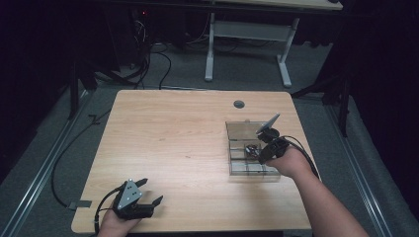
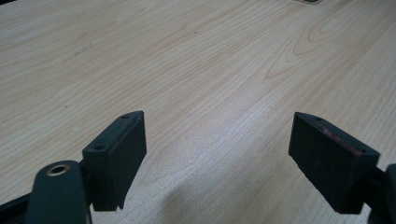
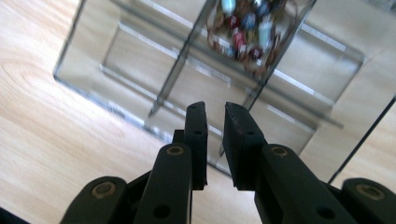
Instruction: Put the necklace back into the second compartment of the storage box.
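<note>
Well, the room is dim and everything centres on a pale wooden table [image 1: 173,143] with rounded corners and a small round grey cable port [image 1: 239,104] near its far edge. The grain runs long and light across the top, and most of the surface is bare. On the right half sits a clear plastic organiser box [image 1: 237,129] split into small compartments, its lid lying open on the far side; one compartment near the middle holds a tangle of small colourful beads [image 3: 245,32] on brownish wire or cord, though I cannot make out exactly what they are. The right gripper [image 1: 260,152] hangs over the box, held by a hand [image 1: 291,163] coming in from the near right, its jaws nearly together with only a narrow gap and nothing between them; in its own view they point at the near rim of the box, just short of the beads. The left gripper [image 1: 147,191] rests low near the table's near left corner, well apart from the box, jaws spread wide over bare wood. Beyond the table lies grey carpet [image 1: 188,74], with black cables [image 1: 153,59] snaking across it, the white legs of another desk [image 1: 247,49] at the back, and metal rails [image 1: 39,173] running along the floor on either side.
</note>
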The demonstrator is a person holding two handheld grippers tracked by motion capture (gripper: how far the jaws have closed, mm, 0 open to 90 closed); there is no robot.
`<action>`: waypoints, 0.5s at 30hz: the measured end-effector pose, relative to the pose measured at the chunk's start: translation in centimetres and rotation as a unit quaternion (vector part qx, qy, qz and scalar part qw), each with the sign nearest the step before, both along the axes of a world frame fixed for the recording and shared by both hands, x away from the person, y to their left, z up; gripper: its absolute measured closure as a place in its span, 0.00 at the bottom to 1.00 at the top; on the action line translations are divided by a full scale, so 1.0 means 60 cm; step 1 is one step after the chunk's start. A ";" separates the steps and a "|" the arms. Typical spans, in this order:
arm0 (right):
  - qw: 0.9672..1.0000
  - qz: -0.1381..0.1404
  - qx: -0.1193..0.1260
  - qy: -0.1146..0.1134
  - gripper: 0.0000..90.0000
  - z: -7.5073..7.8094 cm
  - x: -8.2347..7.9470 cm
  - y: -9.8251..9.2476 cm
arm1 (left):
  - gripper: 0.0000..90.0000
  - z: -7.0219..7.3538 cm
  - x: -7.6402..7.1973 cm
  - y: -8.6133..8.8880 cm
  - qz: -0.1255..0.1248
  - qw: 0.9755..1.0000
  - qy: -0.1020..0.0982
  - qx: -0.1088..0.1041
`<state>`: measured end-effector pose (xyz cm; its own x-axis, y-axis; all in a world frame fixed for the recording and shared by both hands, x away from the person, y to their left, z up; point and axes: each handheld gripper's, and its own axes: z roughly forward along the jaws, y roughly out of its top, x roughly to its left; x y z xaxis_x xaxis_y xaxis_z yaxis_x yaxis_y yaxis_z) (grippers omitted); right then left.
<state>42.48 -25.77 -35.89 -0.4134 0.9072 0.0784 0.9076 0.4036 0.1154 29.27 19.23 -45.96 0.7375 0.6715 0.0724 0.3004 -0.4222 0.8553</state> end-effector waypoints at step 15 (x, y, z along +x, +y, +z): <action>1.000 -0.012 0.002 0.008 0.89 -0.010 -0.058 -0.011 | 0.22 0.000 0.000 0.000 0.000 1.000 0.000 -0.001</action>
<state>38.99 -26.40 -36.47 -0.3907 0.9162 0.0885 0.9186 0.3819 0.1019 29.26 19.25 -45.96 0.7370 0.6723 0.0704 0.3010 -0.4196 0.8564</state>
